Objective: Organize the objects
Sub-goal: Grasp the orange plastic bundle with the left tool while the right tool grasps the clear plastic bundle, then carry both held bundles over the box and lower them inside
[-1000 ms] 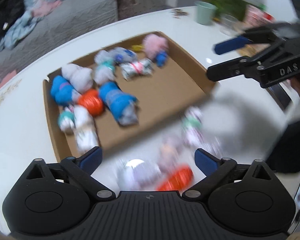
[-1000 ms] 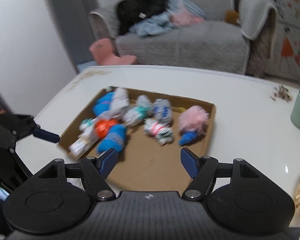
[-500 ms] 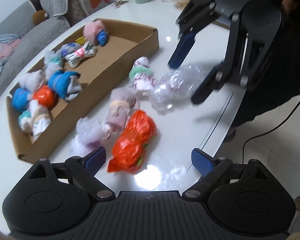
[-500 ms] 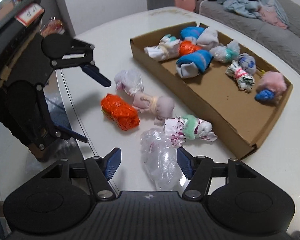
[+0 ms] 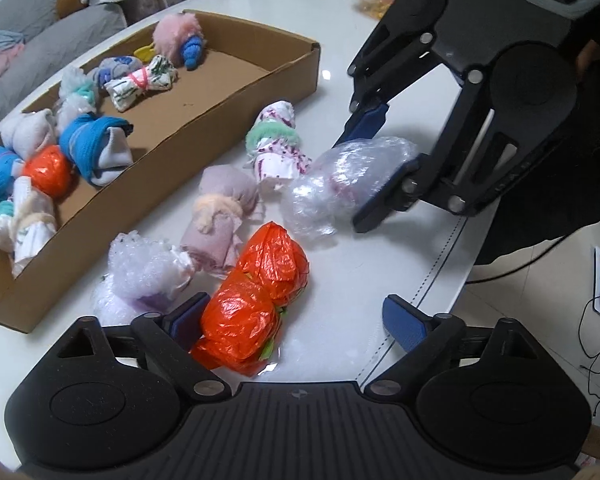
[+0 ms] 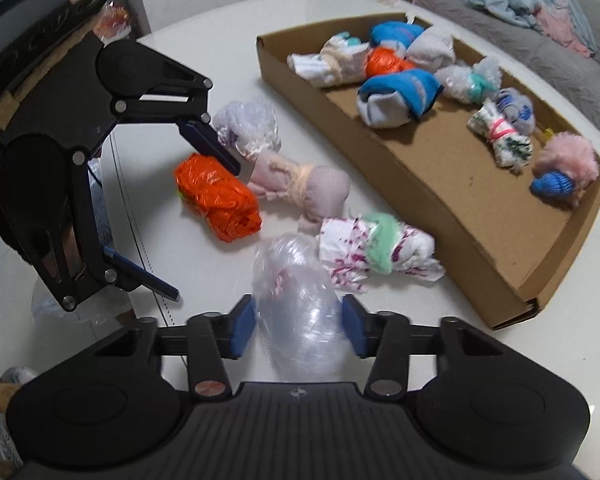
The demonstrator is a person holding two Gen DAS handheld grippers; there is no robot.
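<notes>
Box (image 6: 400, 176) at two o'clock holds most bundles; five wait on the table (image 6: 219, 40). Right hand-held gripper (image 6: 297, 326) has just been closing around the clear-wrapped bundle (image 6: 295, 300); left hand-held gripper (image 5: 291, 322) gapes, closing, straddling the orange bundle (image 5: 255, 300).

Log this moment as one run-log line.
right gripper: closing on clear bundle | left gripper: open around orange bundle | box: part-filled

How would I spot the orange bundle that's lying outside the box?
Find the long cardboard box on the white table. Five bundles lie before its near wall; the orange plastic bundle lies nearest the table's edge. Its neighbours are pale cloth or clear wrap.
</notes>
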